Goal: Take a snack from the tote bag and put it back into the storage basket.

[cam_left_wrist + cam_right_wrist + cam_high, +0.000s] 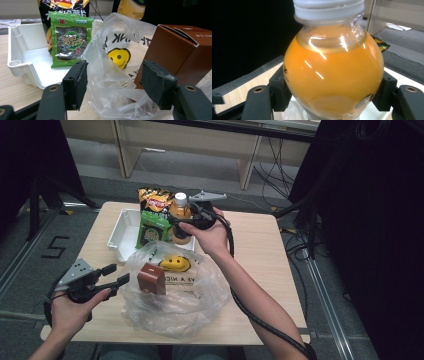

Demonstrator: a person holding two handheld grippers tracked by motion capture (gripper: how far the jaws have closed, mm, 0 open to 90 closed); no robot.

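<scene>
Soft overhead light fell evenly on the pale table (260,270) while the room's sides sank into black, white glare streaked the orange bottle (333,82) in the right gripper view, and the clear plastic bag (110,82) gleamed, its nearest folds slightly blurred.
</scene>
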